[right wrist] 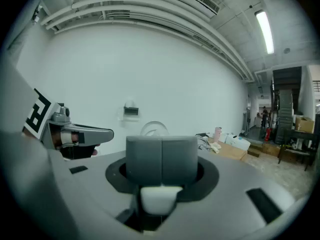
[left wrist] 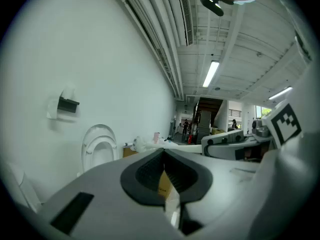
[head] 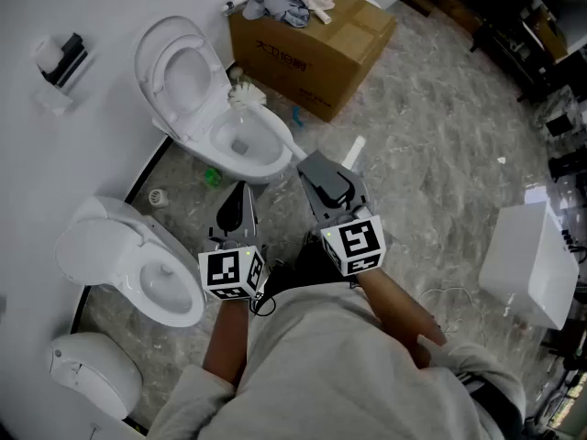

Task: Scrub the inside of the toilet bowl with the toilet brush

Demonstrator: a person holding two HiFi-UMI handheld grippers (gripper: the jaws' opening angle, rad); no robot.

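Grey marble floor (head: 440, 154), white wall, and the lid-up toilet (head: 275, 161) is my landmark. Right gripper (head: 307, 161), just in front of its bowl, is pinching the toilet brush (head: 275, 122) by the handle — bristles up at the bowl's back rim. Left gripper (head: 244, 189), also in front of the bowl — jaws pressed together, empty.

The left gripper (head: 240, 200) and right gripper (head: 314, 165) are grey, dark-padded; a white, black-marked cube (head: 231, 273) caps each at six o'clock; sleeves (head: 197, 394) are pale grey.
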